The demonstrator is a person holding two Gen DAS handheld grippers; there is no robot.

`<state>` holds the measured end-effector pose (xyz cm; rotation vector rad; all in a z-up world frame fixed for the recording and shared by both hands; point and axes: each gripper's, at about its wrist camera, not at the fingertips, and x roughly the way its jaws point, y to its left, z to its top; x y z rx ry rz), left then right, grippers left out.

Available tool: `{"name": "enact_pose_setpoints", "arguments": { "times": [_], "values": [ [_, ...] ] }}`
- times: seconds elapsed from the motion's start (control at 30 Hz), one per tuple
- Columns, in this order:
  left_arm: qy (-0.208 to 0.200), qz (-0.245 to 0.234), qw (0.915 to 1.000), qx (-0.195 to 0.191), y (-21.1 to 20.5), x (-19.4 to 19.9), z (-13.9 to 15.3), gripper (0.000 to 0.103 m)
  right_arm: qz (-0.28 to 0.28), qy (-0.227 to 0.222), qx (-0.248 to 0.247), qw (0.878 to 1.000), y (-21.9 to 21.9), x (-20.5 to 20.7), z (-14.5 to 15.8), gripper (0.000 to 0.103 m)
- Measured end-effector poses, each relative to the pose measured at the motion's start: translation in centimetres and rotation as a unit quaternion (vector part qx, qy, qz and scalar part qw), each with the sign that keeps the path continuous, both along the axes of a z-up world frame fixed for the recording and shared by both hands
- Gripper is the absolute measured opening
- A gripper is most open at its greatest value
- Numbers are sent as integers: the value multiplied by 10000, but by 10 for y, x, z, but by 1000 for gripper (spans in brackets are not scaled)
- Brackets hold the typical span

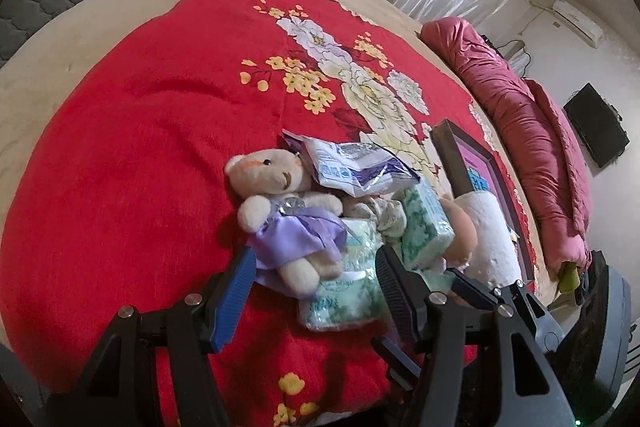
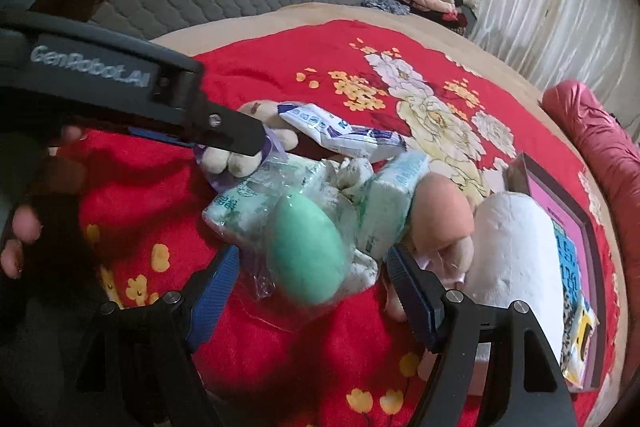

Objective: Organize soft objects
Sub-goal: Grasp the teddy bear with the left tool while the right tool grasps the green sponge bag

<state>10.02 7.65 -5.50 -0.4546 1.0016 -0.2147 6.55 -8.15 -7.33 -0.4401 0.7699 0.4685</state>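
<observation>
Teddy bear [image 1: 280, 211] looks light and squashy; we would pinch its body. Both grippers' jaws gape wide, holding nothing.

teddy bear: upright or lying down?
Lying down. The teddy bear lies on its back on the red blanket, legs resting on a tissue pack.

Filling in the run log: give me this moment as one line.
left tool: open, over teddy bear in purple dress | right tool: open, around green egg-shaped sponge | red floral blanket
</observation>
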Motion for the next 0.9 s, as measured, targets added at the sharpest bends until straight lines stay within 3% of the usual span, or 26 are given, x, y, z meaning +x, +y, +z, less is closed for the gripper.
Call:
{"name": "enact_pose_setpoints", "arguments": {
  "times": [0.07,0.27,0.4,0.9],
  "values": [
    [41,27,10000,9,0,5,-3,62,11,25,90,10000,-3,5,-1,61],
    [98,29,9998,148,-5,17,-10,62,-3,295,343,9990,-11,12,-3,49],
    [158,26,9994,312,-9,23,-14,62,23,312,418,9986,-13,12,-1,48],
    [420,132,9983,370,-5,45,-35,62,-9,417,569,9975,-19,13,-1,47]
  ]
}}
